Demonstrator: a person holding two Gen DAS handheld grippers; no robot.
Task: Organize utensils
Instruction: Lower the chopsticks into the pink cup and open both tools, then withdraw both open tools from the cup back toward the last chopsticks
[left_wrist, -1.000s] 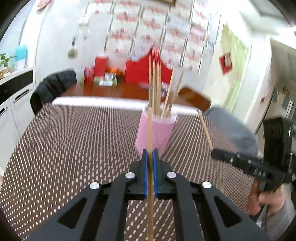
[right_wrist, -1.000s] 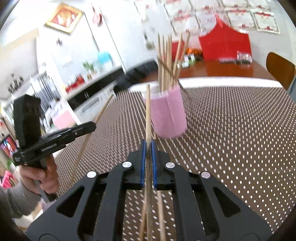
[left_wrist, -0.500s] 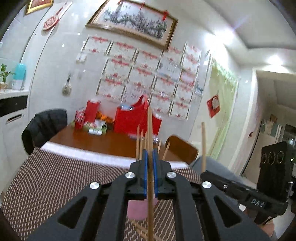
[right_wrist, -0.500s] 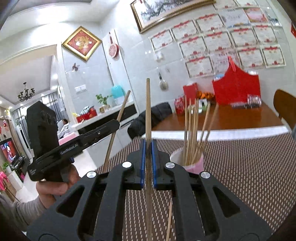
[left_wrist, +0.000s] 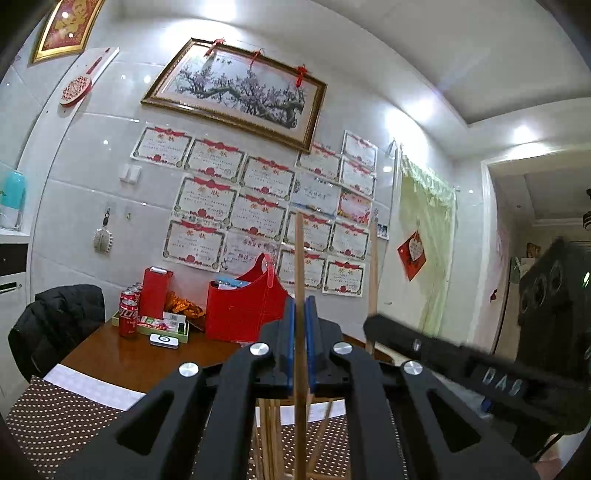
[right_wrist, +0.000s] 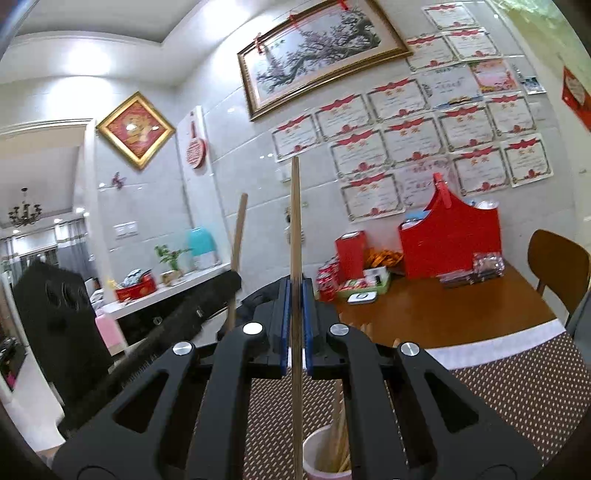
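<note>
Gripping one chopstick (left_wrist: 300, 258) each, both claws clamped, dotted brown tablecloth (right_wrist: 517, 398), certificate-covered tiled wall (left_wrist: 258, 206).

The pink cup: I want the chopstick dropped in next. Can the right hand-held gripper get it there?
Probably yes: the right hand-held gripper holds its chopstick upright above the pink cup, nothing between.

Matt wooden chopstick (left_wrist: 300, 266); glossy wall tiles (left_wrist: 92, 155); woven placemat (right_wrist: 524, 391).
</note>
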